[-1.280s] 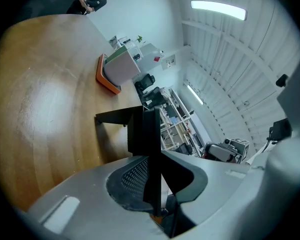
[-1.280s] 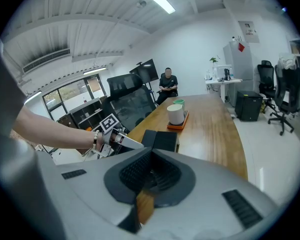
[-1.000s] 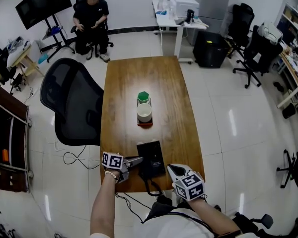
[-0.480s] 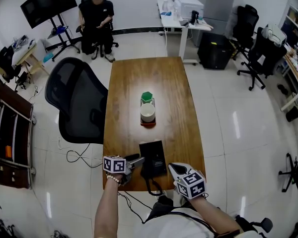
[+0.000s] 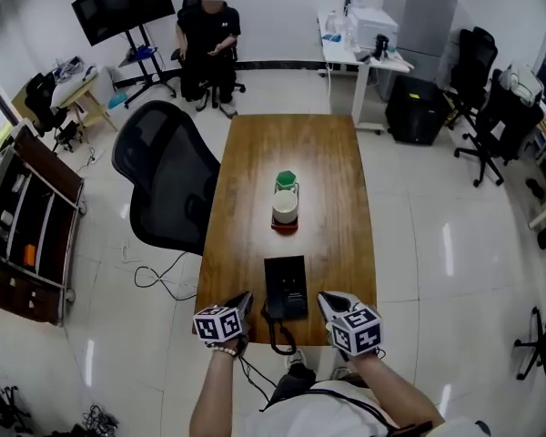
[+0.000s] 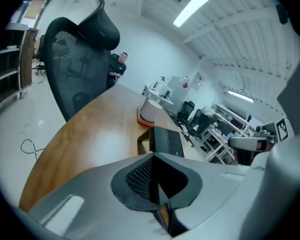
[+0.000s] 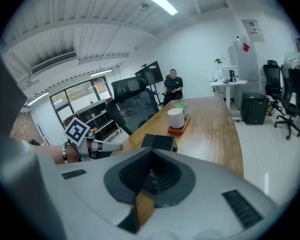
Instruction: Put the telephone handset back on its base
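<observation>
The black telephone (image 5: 286, 286) lies near the front edge of the wooden table (image 5: 255, 198). Its handset (image 5: 273, 309) seems to rest along the base's left side, though it is too small to be sure. The cord (image 5: 278, 338) loops over the table's edge. My left gripper (image 5: 244, 298) is shut and empty, just left of the phone and apart from it. My right gripper (image 5: 326, 299) is also shut and empty, just right of the phone. The phone (image 6: 166, 140) shows ahead of the left gripper (image 6: 152, 157), and the phone (image 7: 159, 142) shows beyond the right gripper (image 7: 150, 156).
A white mug on an orange coaster (image 5: 285, 208) and a green cup (image 5: 286, 181) stand mid-table. A black office chair (image 5: 164, 185) is at the table's left side. A person (image 5: 209, 39) sits at the room's far end. Desks and chairs stand at the right.
My left gripper has come off the phone's left side and drawn back toward the table's front edge. The right gripper has hardly moved. The head view has shifted.
</observation>
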